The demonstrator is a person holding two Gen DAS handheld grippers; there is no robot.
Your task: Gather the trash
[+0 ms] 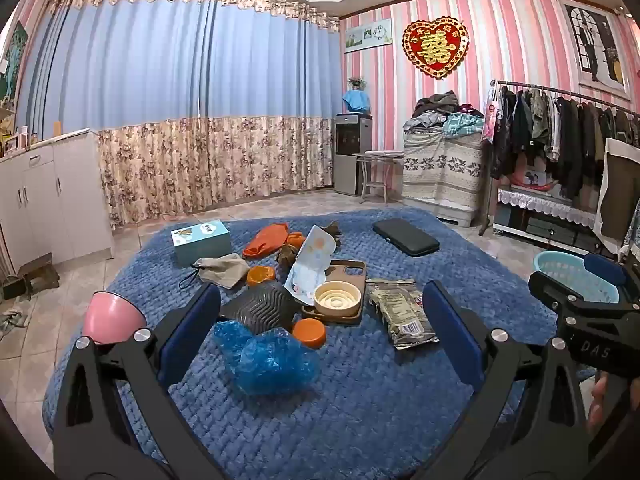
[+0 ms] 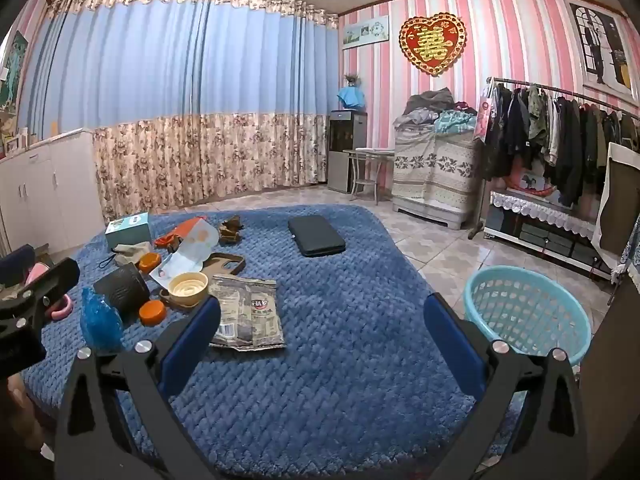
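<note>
Both tongs are hanging spread and empty: the left gripper (image 1: 320, 320) is framing the blue plastic wrap (image 1: 266, 358) at lower centre, the right gripper (image 2: 320, 320) is hovering near the foil wrapper (image 2: 250, 312). Collecting is seemingly just starting; next, pinching a scrap and carrying it to the basket (image 2: 524, 312) at right.

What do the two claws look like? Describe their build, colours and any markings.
Both match: the left claw and right claw each have black angular frames, silver round bolts and flat blue pads. The right claw's body bears white letters "DAS".
</note>
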